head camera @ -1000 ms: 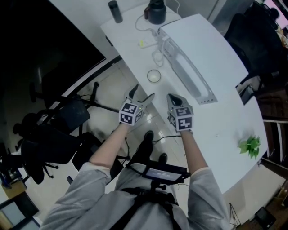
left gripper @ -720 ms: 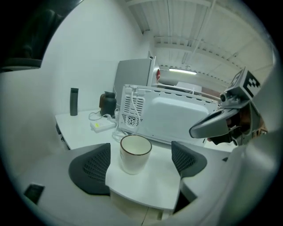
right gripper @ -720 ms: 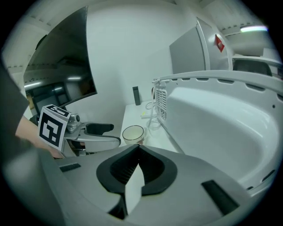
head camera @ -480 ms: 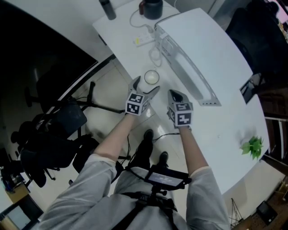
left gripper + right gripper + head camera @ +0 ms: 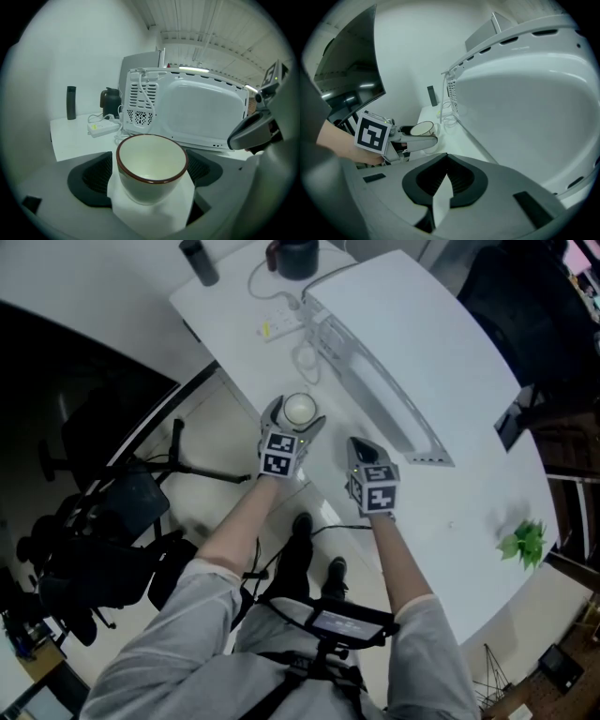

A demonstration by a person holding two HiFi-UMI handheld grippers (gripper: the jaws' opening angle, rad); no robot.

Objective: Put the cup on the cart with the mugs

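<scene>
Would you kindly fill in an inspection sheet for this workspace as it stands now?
Surface: white table, with things mostly at its far end.
Job's things: white cup with a brown rim, upright and empty, near the table's edge; cart and mugs: nothing seen.
Clutter: white boxy appliance with vent holes, black jug, dark slim bottle, small green plant.
Grippers: left gripper open, jaws just been opening, cup between them, pads not pressing; right gripper shut, empty.
Cables: white power strip and a looped white cord beside the appliance.
Surroundings: black office chairs.
</scene>
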